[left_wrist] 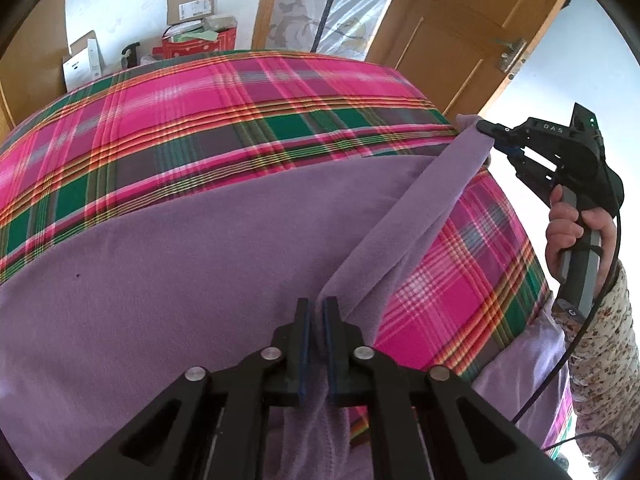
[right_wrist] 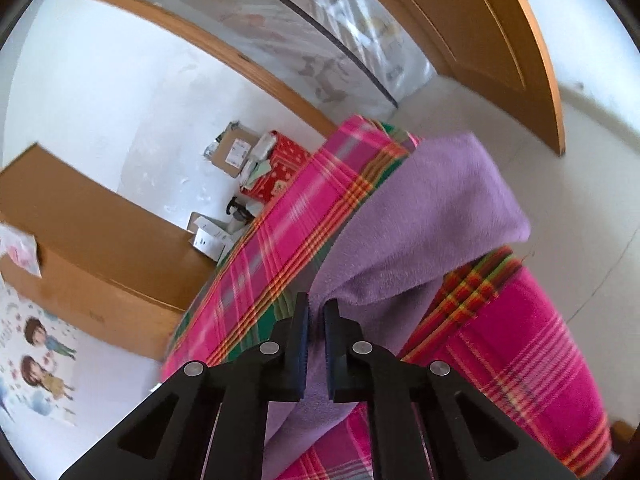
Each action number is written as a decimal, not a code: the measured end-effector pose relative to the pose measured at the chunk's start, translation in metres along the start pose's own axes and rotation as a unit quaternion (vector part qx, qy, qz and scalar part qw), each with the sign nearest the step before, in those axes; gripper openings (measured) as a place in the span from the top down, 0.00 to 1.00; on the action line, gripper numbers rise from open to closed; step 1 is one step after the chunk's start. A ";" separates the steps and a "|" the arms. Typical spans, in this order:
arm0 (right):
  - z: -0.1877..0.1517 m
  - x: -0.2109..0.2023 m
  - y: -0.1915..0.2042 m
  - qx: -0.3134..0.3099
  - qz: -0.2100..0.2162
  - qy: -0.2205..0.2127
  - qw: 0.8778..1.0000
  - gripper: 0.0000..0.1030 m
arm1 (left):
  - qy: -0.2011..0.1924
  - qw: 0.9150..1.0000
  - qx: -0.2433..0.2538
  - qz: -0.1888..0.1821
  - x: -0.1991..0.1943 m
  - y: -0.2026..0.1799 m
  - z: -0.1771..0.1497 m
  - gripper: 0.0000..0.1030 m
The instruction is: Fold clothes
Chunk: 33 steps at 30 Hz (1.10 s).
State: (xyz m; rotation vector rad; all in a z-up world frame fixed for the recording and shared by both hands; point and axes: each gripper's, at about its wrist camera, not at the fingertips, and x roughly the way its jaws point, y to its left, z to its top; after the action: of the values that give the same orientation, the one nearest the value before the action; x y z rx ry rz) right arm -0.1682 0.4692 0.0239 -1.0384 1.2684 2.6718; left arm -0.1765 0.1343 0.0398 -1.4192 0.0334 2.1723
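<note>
Pink-and-green plaid covers the bed (left_wrist: pixel 248 92), which takes up most of what I see, and on it lies the lilac garment (left_wrist: pixel 160 280) I am folding.

Nearest me, my left gripper (left_wrist: pixel 316 320) has its pads pressed together on a ridge of the lilac cloth at the near edge of the bed, with fabric bunched between the jaws and trailing down below them. From that pinch a narrow band of the same garment rises tight and slanted toward the far right, where my right gripper (left_wrist: pixel 490 132) is clamped on its other end, lifted just off the bed. In its own view the right gripper (right_wrist: pixel 316 320) has lilac cloth caught between its pads, with a loose flap hanging past the bed's corner.

The main body of the garment lies flat to the left, spread over the plaid.

Farther off, cardboard boxes (left_wrist: pixel 192 4) and a red bag (left_wrist: pixel 200 42) sit against the white wall, and a wooden door (left_wrist: pixel 460 28) stands open on the right.

I judge the risk to be the taut band: if I pull my two hands further apart, one thin pinch could slip out, or the flat part could drag and wrinkle. The flap over the corner could also pull the fold crooked.
</note>
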 end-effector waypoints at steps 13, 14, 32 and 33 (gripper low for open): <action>-0.023 -0.060 0.001 -0.089 -0.091 -0.046 0.991 0.93 | 0.021 0.998 0.045 -0.030 0.000 -0.038 -0.022 0.97; -0.026 -0.064 -0.003 -0.090 -0.098 -0.047 0.990 0.93 | 0.024 0.998 0.048 -0.032 0.001 -0.040 -0.024 0.97; -0.052 -0.078 -0.074 0.024 -0.105 -0.025 0.994 0.92 | 0.044 0.997 0.065 -0.017 0.007 -0.054 -0.037 0.96; -0.052 -0.079 -0.075 0.027 -0.107 -0.028 0.993 0.92 | 0.044 0.997 0.065 -0.018 0.007 -0.054 -0.038 0.96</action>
State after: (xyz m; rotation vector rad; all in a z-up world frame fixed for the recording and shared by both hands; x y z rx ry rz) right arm -0.0569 0.5040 -0.0066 -1.0216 1.1418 2.4741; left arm -0.1226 0.1723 0.0312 -1.4301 0.1764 2.0384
